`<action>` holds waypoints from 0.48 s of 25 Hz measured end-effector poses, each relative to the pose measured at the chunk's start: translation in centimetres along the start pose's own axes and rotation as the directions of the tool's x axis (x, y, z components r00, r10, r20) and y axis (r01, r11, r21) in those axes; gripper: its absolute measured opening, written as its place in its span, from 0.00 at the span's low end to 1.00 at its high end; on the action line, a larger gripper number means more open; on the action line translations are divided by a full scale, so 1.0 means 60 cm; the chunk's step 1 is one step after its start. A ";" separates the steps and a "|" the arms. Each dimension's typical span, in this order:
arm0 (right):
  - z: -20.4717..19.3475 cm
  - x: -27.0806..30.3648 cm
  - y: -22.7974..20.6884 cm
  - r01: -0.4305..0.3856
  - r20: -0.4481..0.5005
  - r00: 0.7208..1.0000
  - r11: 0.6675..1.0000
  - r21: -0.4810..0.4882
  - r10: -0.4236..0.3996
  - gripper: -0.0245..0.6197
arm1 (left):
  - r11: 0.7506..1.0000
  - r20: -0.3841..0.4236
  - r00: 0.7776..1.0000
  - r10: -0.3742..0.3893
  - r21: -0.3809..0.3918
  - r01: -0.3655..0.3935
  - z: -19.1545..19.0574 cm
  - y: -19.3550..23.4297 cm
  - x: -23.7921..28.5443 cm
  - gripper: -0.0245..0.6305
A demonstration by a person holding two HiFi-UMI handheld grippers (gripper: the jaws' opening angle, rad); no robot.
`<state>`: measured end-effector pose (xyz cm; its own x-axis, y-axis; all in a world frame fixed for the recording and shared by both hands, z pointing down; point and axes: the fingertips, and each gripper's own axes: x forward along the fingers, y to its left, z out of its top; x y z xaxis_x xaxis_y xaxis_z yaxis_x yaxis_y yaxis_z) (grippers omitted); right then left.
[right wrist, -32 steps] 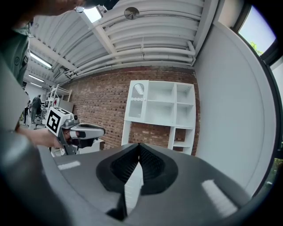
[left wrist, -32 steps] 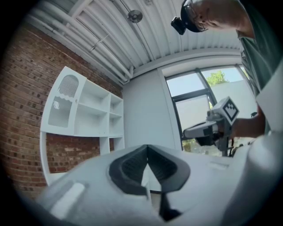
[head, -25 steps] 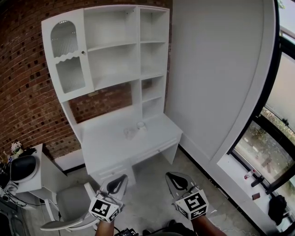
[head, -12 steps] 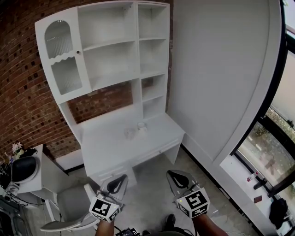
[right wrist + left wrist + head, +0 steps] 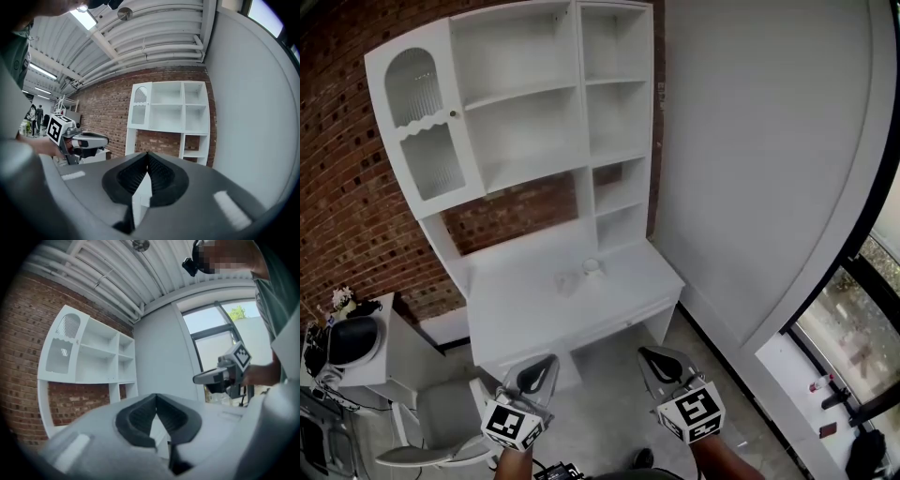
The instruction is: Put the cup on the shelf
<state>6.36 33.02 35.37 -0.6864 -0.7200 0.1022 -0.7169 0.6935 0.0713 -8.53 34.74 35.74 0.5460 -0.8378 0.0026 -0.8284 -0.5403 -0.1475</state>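
approach step, it seems: left gripper (image 5: 540, 370) and right gripper (image 5: 659, 364), both closed and empty, hang well short of the cup (image 5: 592, 267) on the surface (image 5: 525, 305), so next comes stepping in and opening one.

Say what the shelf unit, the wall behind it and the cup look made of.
Shelf unit: probably painted wood or board, smooth matte white, flat panels.
Wall: bare red-brown brick, mortar lines showing.
Cup: too small to tell; pale, possibly ceramic or glass.
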 end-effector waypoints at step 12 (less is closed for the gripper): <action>-0.001 0.006 -0.141 -0.067 0.037 0.997 0.998 0.006 0.066 0.05 | 0.996 -0.025 0.996 0.083 0.030 -0.083 0.010 -0.027 0.115 0.04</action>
<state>12.16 26.88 34.88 -0.7364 -0.6729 0.0697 -0.6704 0.7397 0.0584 -3.32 29.87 35.39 0.4718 -0.8816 0.0146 -0.8665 -0.4667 -0.1772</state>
